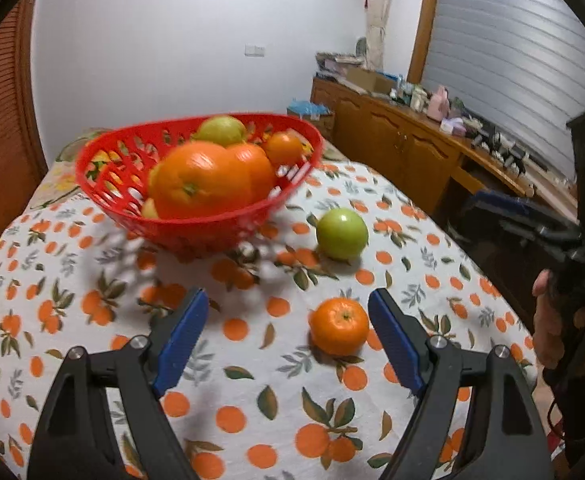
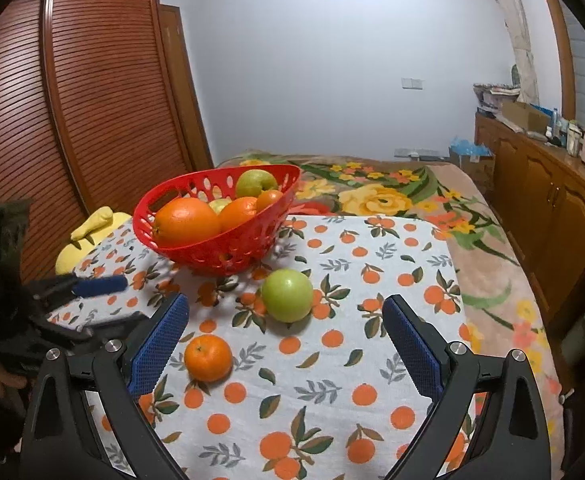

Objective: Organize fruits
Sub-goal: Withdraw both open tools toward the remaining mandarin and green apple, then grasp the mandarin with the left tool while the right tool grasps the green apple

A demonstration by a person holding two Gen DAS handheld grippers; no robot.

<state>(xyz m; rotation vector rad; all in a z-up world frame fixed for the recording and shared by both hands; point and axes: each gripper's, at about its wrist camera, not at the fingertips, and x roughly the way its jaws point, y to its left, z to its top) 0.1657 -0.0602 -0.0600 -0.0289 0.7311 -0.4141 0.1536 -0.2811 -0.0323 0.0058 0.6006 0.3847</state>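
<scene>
Your counter (image 2: 372,360) wears a white cloth printed with little oranges and leaves. Behind it lies a bed (image 2: 392,196) with a big flower blanket. A brown slatted wardrobe (image 2: 92,100) stands to the left by a plain pale wall. A long wooden cabinet (image 2: 552,200) runs along the right, and its top is crowded with small things too blurry to name.

The red basket (image 2: 196,252) sits at the far side of the counter. It holds a big orange (image 2: 186,218), more oranges and green fruit behind, partly hidden by each other. A green apple (image 2: 287,295) sits on the cloth just in front of the basket. A small tangerine (image 2: 208,357) sits nearer to you, a little apart from the apple.

Your left gripper (image 1: 288,336) is partly open and holds nothing; the tangerine lies just inside its right finger. Your right gripper (image 2: 286,344) is spread wide and is empty too. A yellow soft thing (image 2: 88,228) peeks out beside the counter, mostly cut off.
</scene>
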